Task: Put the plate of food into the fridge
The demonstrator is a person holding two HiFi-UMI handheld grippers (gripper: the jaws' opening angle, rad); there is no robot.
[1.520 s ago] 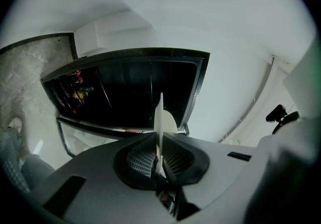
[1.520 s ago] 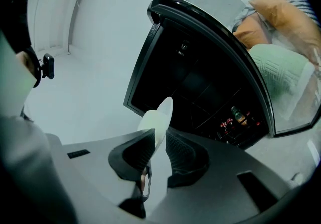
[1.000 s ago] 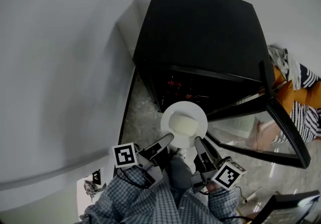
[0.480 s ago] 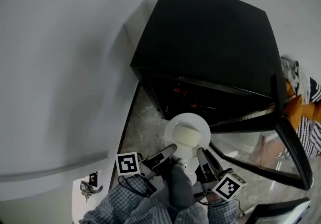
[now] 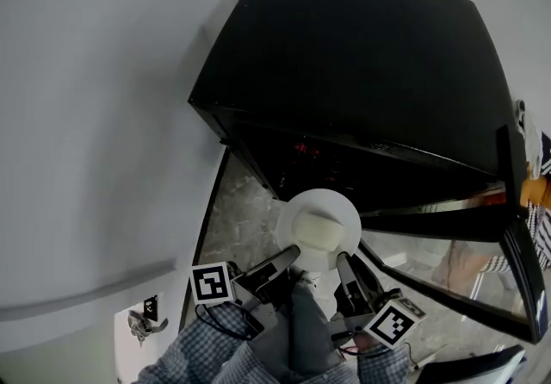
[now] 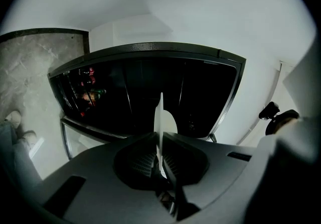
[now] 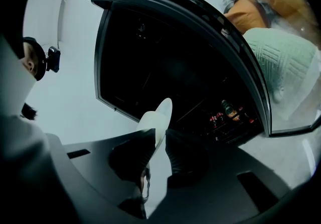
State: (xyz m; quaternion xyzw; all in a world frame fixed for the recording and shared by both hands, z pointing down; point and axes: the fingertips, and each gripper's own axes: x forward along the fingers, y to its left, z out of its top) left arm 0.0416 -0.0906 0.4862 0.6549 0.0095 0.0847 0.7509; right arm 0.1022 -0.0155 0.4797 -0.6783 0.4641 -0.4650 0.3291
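Food (image 5: 317, 229) on plate (image 5: 296, 207); plate before open fridge (image 5: 362, 55); door (image 5: 430, 257) swung right; wall (image 5: 86, 115) left of fridge

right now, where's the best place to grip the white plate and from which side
By its thin rim, at the near edge, one gripper each side. The plate sits level with food in the middle, so rim grips from the person's side should keep it level; the left gripper and right gripper clamp it so.

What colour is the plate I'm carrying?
White. The plate shows best in the head view.
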